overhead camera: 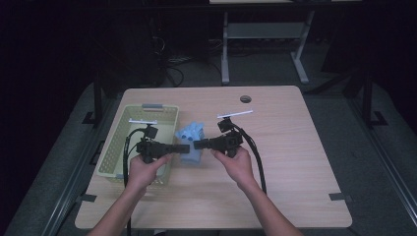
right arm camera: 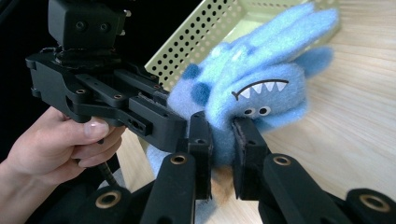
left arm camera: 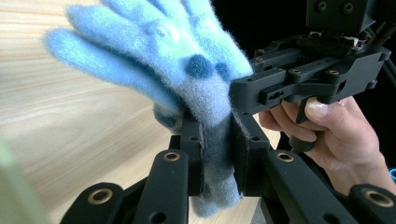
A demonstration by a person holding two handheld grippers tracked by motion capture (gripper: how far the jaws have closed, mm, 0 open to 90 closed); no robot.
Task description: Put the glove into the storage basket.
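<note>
Glove (left arm camera: 187,60): fuzzy light-blue fleece cloth, matt, darker blue felt-like spots; stitched white teeth and glossy bead-like eyes on one side. Bench (overhead camera: 290,142): pale wood-grain top, smooth, low sheen. Basket (overhead camera: 123,132): pale green, perforated walls, looks like matt plastic. Left gripper (left arm camera: 217,154) and right gripper (right arm camera: 222,144): black matt plastic, brass-coloured pivot bushings.

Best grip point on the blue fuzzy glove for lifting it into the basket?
Grip the blue glove at its flat cuff end, coming in level from either side, as the left gripper and right gripper do now; the floppy fingers offer no firm hold.
</note>
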